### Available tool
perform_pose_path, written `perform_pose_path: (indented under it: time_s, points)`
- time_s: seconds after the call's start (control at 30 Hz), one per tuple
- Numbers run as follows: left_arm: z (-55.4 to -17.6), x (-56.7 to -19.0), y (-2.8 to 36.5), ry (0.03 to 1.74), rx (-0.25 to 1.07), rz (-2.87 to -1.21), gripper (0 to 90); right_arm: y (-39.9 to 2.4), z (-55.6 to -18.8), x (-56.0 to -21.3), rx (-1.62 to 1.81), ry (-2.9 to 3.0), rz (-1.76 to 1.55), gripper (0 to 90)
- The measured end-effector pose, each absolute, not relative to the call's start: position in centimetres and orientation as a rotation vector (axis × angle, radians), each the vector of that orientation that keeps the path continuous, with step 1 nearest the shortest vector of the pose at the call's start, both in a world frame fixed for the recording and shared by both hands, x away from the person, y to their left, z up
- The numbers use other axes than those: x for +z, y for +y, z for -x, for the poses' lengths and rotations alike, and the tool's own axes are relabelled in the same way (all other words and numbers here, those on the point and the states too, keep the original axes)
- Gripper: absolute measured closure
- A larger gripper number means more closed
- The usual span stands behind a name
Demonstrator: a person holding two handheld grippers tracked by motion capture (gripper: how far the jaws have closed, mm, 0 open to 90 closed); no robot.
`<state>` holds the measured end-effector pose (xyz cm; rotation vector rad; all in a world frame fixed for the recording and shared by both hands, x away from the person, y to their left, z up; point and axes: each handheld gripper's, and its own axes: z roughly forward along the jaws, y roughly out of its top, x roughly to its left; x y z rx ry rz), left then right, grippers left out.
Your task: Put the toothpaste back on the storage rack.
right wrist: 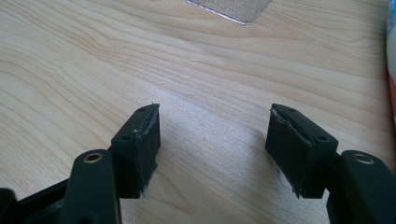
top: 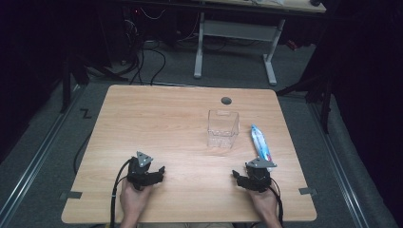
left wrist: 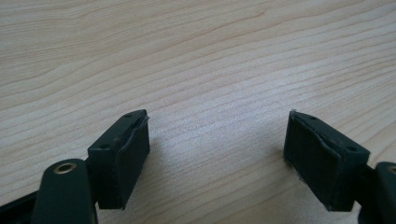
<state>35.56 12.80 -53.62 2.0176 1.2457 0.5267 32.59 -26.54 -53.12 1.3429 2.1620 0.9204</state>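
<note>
The person's two forearms came in from the near edge of the worktop (top: 190,114), one hand on each tool. The left hand (top: 134,198) held the left tool (top: 151,175) low over the wood, its grey three-cornered plate on top and a dark cable curving back along the wrist. The right hand (top: 263,202) held the right tool (top: 242,178) likewise, well apart from the left, a cable trailing beside the wrist. In the left gripper view that tool's jaws stood wide apart with bare wood between the pads (left wrist: 133,158). In the right gripper view the jaws also stood wide, nothing between the pads (right wrist: 147,151).
</note>
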Motion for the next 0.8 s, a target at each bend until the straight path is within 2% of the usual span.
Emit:
perform_pose_path:
  time_s: [0.8]
  points:
    - [-35.6, -53.6, 12.8, 1.246, 0.528, -2.021, 22.9, -28.0, -31.7, -51.7, 1.059, 2.097, -1.413, 36.7]
